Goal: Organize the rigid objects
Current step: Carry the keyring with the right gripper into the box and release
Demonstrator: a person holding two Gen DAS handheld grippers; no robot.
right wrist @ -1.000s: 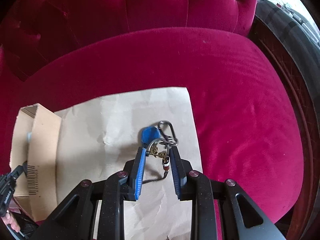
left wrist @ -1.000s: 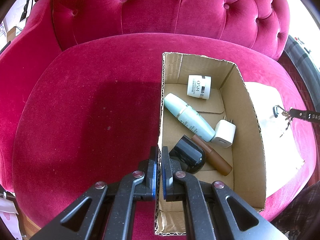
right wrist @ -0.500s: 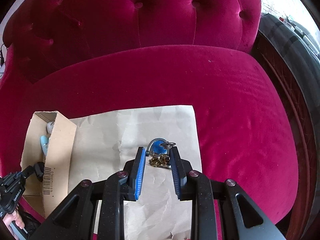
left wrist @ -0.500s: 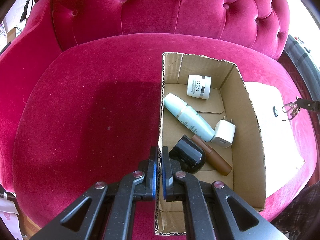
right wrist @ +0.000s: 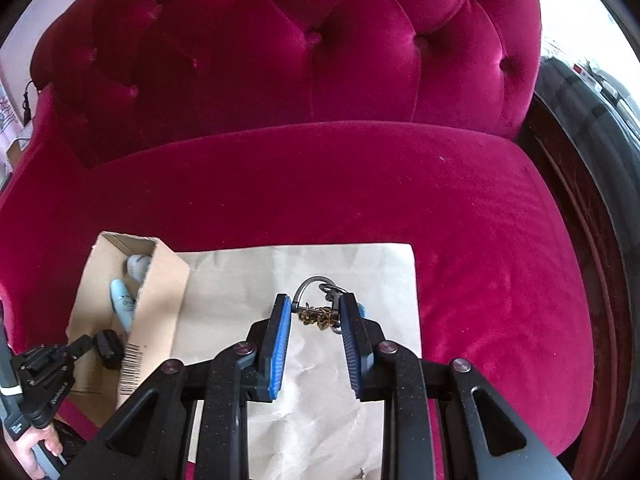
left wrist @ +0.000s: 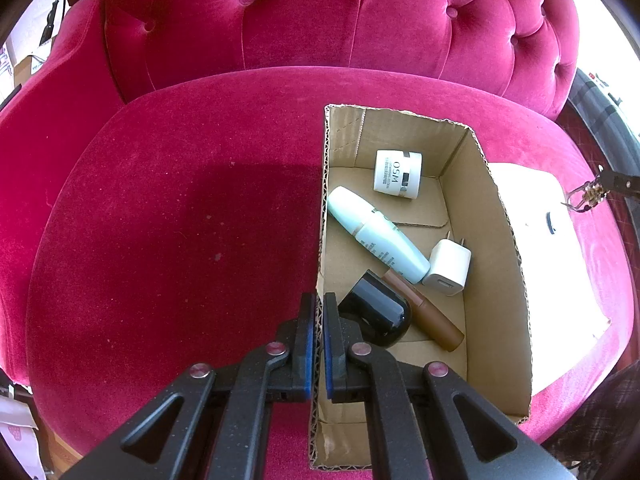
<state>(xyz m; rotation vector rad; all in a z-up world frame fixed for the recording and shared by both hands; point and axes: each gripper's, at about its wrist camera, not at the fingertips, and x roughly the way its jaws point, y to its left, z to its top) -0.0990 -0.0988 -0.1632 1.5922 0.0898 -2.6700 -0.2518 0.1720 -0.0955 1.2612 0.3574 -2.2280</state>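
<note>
Pinching the cardboard box by its near wall, the left gripper has its pads pressed together on the cardboard. Just beyond those tongs lie bottles and a charger. The right gripper clamps the keyring, lifted above the paper sheet.

Crimson tufted velvet sofa; crumpled paper sheet on seat
</note>
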